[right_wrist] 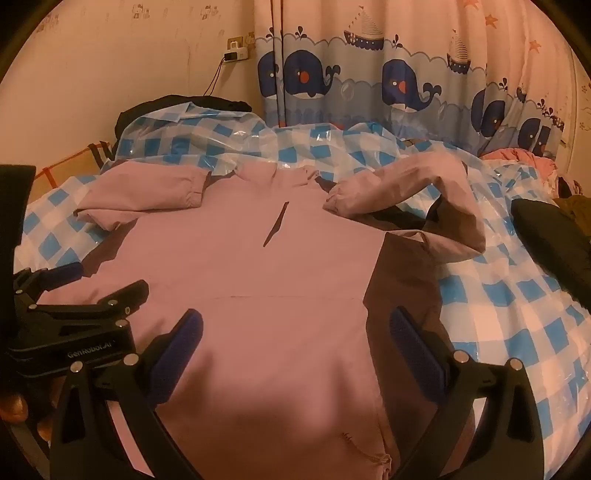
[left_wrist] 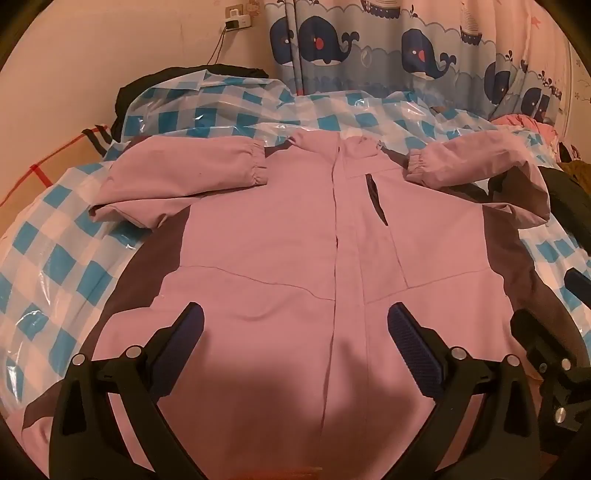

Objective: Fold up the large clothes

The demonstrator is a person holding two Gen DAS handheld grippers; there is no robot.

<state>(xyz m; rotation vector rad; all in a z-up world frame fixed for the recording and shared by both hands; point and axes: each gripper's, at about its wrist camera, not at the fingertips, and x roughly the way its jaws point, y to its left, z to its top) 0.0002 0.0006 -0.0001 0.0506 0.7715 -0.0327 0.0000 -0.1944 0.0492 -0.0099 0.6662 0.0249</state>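
A large pink jacket with dark side panels lies front up on the bed, collar at the far end. Both sleeves are folded in toward the chest: the left sleeve and the right sleeve. My left gripper hovers open over the jacket's lower middle, nothing between its blue pads. My right gripper is open too, above the jacket near its right dark panel. In the right wrist view the left gripper shows at the left edge.
A blue and white checked plastic sheet covers the bed. A whale-print curtain hangs behind. Dark clothing is piled at the far left corner, and a dark item lies at the right. A wall socket has a cable.
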